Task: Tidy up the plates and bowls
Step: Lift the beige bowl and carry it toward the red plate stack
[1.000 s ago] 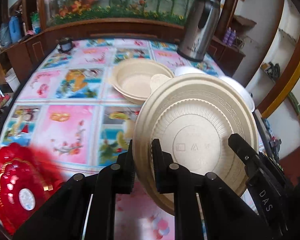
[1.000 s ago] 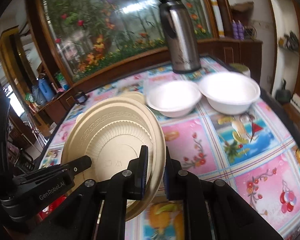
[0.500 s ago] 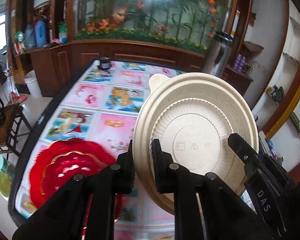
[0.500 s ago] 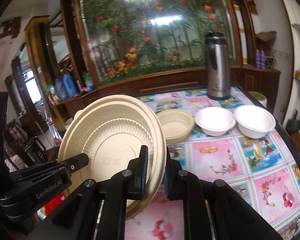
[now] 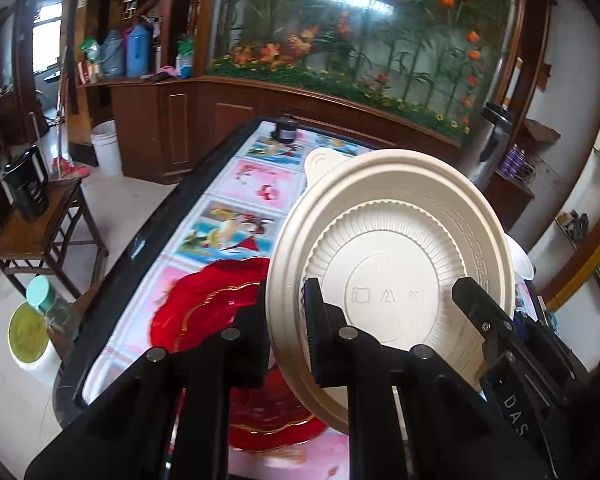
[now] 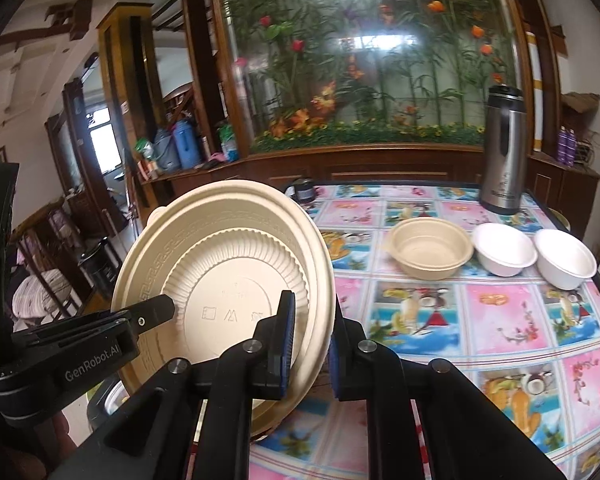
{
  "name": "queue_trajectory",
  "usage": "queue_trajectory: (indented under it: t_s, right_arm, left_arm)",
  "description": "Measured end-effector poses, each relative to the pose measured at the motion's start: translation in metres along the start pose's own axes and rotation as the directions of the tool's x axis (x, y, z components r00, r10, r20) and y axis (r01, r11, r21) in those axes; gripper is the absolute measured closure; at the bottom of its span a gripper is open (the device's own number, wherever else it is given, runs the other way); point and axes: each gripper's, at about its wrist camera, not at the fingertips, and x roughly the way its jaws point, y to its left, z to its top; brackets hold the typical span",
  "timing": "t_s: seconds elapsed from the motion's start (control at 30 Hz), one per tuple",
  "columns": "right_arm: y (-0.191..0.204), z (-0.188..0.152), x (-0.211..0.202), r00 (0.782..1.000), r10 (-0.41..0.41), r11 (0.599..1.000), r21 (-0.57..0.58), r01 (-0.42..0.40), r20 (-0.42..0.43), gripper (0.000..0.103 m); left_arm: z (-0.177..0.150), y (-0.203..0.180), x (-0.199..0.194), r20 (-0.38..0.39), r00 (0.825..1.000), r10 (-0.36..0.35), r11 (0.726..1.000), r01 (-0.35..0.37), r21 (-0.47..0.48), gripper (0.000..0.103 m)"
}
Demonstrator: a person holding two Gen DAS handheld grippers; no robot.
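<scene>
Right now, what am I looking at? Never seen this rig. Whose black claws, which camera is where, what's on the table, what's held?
No robot arm here: a person carries a handheld two-finger gripper in each hand, and each gripper has a fisheye camera looking forward along its fingers.

In the left wrist view, the left gripper is shut on the rim of a beige plate, held tilted above the table. The black claw marked DAS at the right edge of that view is the other gripper.

In the right wrist view, the right gripper is shut on the opposite rim of the same plate.

On the patterned tablecloth: a red plate, a beige bowl, two white bowls, a steel thermos and a small dark jar.
</scene>
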Motion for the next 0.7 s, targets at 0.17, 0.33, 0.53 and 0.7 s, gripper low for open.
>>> queue_trajectory:
  t_s: [0.17,0.33,0.53,0.7]
  right_arm:
    - [0.023,-0.005,0.005,1.000,0.013,1.000,-0.028,-0.014,-0.017,0.089]
    - [0.037,-0.013,0.017,0.999,0.010,0.999,-0.052,-0.012,-0.052,0.089]
    - [0.045,-0.030,0.037,0.993,0.003,0.998,-0.062,-0.010,-0.114,0.089]
    - [0.050,-0.041,0.046,0.990,-0.004,0.997,-0.074,-0.007,-0.143,0.089]
  left_arm:
    - [-0.006,0.019,0.000,-0.008,1.000,0.016,1.000,-0.016,-0.019,0.090]
    - [-0.016,0.032,0.009,-0.041,0.998,0.044,0.999,-0.045,-0.016,0.090]
    - [-0.028,0.044,0.024,-0.088,0.994,0.058,0.998,-0.060,-0.019,0.090]
    - [-0.034,0.051,0.031,-0.110,0.992,0.062,0.998,-0.065,-0.025,0.090]
